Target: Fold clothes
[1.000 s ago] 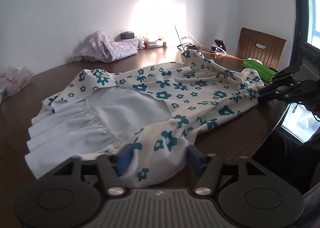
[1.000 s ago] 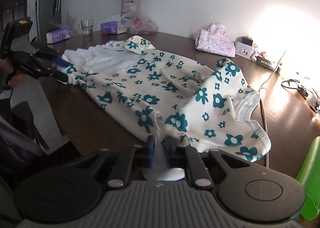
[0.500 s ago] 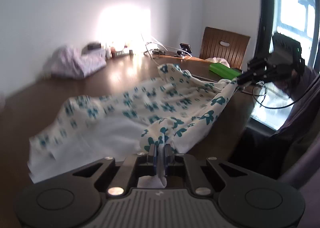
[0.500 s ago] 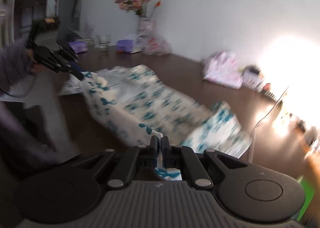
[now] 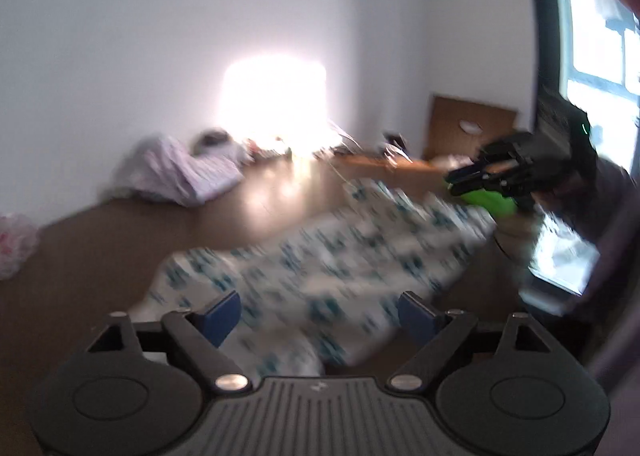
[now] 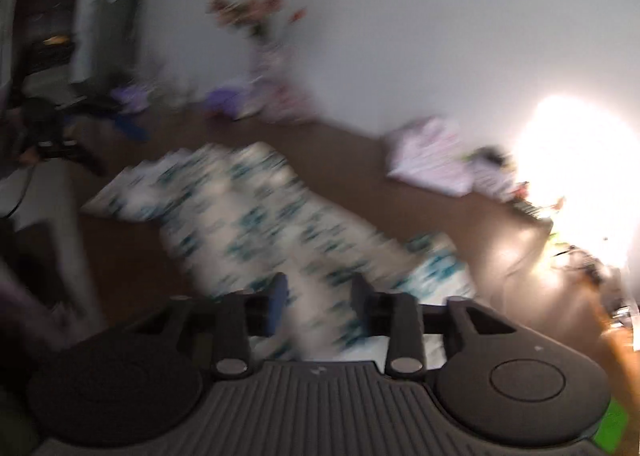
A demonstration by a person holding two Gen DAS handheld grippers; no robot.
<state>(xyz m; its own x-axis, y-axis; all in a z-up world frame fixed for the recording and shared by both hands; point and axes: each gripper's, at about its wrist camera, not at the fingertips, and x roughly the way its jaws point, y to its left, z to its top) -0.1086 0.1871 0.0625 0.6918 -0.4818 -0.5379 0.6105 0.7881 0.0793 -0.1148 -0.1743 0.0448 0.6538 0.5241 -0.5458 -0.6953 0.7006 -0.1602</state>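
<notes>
The left gripper (image 5: 320, 314) has its 2 blue-padded jaws spread wide, gripping nothing; the floral garment (image 5: 320, 256) lies on the table beyond and partly between them, its near edge showing in the gap just under the pads, though blur hides whether cloth touches either pad. The right gripper (image 6: 318, 302) is likewise released, its 2 jaws apart with a clear gap, and the same white garment with teal flowers (image 6: 256, 224) runs from that gap away toward the upper left as a long folded strip. In the left wrist view the garment stretches diagonally from the jaws toward the right gripper (image 5: 480, 176), which is raised above the cloth's far right end with a green object (image 5: 486, 202) just behind it. In the right wrist view the left gripper (image 6: 52, 136) appears dark and smeared beyond the garment's far left end; its state cannot be read from there. The brown table (image 5: 100, 256) carries the garment across its middle. Farther back a pink bundle of clothing (image 5: 180, 172) sits near the wall, beside a strong glare. A vase of flowers (image 6: 256, 16) stands at the table's far edge, and a wooden chair back (image 5: 468, 124) rises behind the table. Both views are heavily motion-blurred.
</notes>
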